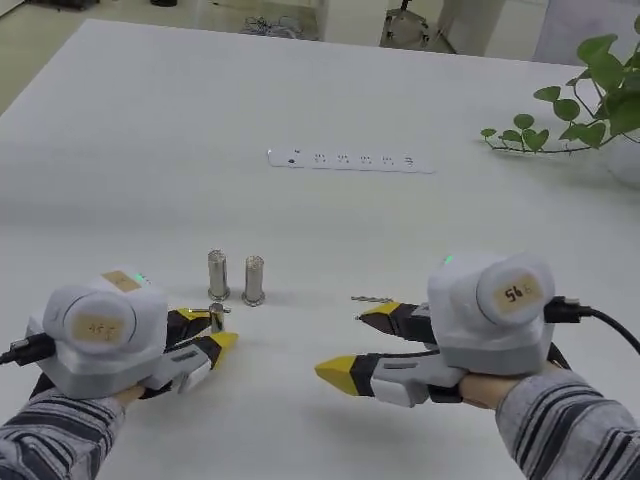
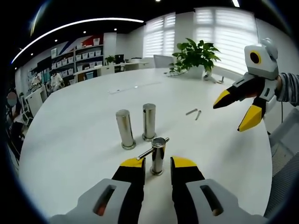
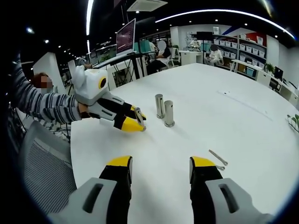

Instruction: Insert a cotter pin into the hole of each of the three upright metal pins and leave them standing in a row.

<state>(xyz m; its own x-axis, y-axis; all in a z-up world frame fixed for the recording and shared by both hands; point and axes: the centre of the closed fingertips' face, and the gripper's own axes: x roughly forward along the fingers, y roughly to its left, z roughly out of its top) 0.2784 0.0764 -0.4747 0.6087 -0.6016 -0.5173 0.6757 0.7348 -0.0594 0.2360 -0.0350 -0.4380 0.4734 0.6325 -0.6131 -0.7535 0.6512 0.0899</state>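
— On your left, what do the jaws have?

— Your left gripper (image 1: pixel 218 327) sits low on the white table (image 1: pixel 120 150), its jaws parted narrowly around one upright metal pin (image 2: pixel 158 156). A sliver of table shows on each side of the pin, so the jaws flank it without clamping it. A cotter pin (image 2: pixel 145 152) runs through the hole near the top of the pin and pokes out on both sides.

— And the other pins?

— A bare metal pin (image 1: pixel 218 275) and a second bare pin (image 1: pixel 254 280) stand upright just beyond your jaw tips. They are side by side, close but not touching. The flanked pin stands nearer to you, out of line with those two.

— What lies to the right?

— Two loose cotter pins (image 3: pixel 217 157) lie flat on the table, just past the far jaw tip of your right gripper (image 1: pixel 355 342). That gripper's jaws gape wide and hold nothing.
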